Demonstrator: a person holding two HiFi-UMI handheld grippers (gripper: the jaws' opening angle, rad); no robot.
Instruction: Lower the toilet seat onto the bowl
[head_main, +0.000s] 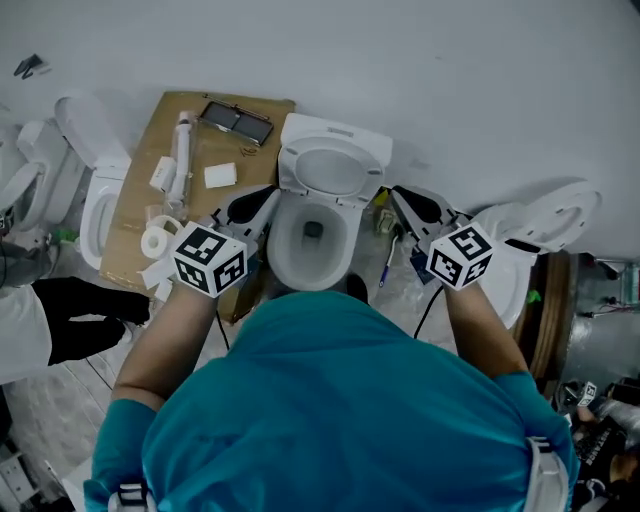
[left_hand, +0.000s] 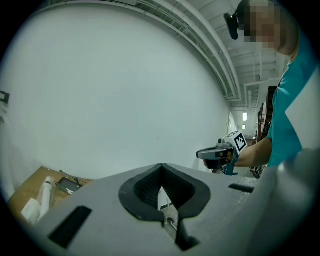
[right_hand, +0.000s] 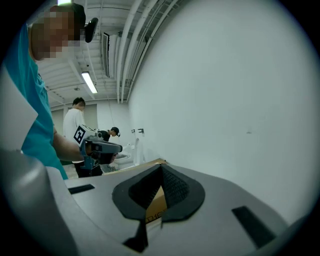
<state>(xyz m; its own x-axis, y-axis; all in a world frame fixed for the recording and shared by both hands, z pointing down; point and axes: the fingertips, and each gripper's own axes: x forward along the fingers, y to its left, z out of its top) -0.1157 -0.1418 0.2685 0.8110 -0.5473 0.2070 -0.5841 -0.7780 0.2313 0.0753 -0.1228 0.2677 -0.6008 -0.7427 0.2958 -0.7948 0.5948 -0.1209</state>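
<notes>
1. The toilet seat (head_main: 335, 168) is seen standing up, tipped back toward the white wall (head_main: 450, 80), not down on the bowl (head_main: 310, 245). The bowl sits open right below it, in the middle of the head view.
2. The left gripper (head_main: 262, 200) is held at the bowl's left side, tips just beside the seat's lower left corner. Whether it touches can't be told from above.
3. In its own view the left jaws are pressed together with nothing caught in them; only wall is seen ahead.
4. The right gripper (head_main: 400, 196) is mirrored on the other side, tips near the seat's lower right corner. Contact can't be made out there either.
5. Its jaws are closed too and empty, with just a sliver of brown cardboard visible past the pads.
6. A cardboard sheet (head_main: 140, 190) is laid on the floor left of the toilet, with a white tube (head_main: 181, 155), a dark flat pack (head_main: 237, 121) and a tape roll (head_main: 156, 241) on it.
7. More toilets are parked either side: one at far left (head_main: 95, 195), one at far right (head_main: 545, 225).
8. A dark sleeve (head_main: 85, 318) of someone else is seen at the left edge.
</notes>
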